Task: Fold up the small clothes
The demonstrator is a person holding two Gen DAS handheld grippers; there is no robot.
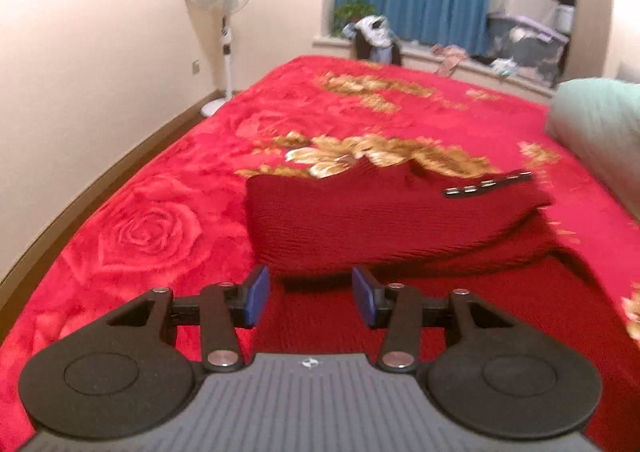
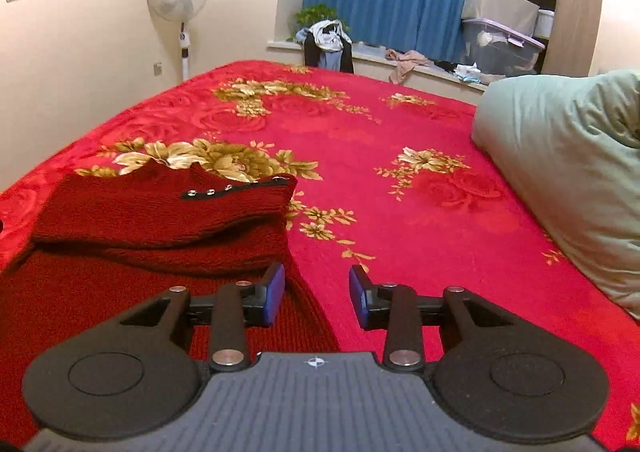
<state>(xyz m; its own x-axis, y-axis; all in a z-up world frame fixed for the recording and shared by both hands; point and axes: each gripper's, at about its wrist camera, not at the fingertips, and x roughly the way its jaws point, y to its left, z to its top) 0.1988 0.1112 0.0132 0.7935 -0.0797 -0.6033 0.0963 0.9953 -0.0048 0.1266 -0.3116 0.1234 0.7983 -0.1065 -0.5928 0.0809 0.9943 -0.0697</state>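
Showing a pause between folds: the dark red sweater [image 1: 384, 220] lies on the bed [image 1: 160, 188], its collar end already turned over onto the body so that a doubled layer sits across the centre of the left-wrist frame. In the right-wrist frame the same sweater [image 2: 160, 220] fills the left half, the fold edge running across the middle left. A black strip with metal snaps [image 2: 236, 188] lies on top of the folded part, near its upper right edge.

Left gripper [image 1: 310, 294]: jaws apart, nothing between the blue pads, poised above the lower, single layer at bottom centre. Right gripper [image 2: 316, 292]: jaws likewise apart and empty, poised over the right edge of the sweater where knit meets bedspread. Neither gripper touches the cloth.

Step in hand, as a judgement: one fold appears complete and released. The next move probably calls for a fresh grasp on the near hem or on a side edge, each gripper closing on the knit alone without pinching the plush bedspread beneath, then carrying that edge over the folded part evenly.

Limits of view: the near hem is hidden under both gripper bodies at the bottom of each frame; the sleeves cannot be made out. Motion blur softens the left-wrist frame, most at the right. Red on red makes the sweater's outline hard to trace. A green pillow [image 2: 568, 164] is cut off at the right edge.
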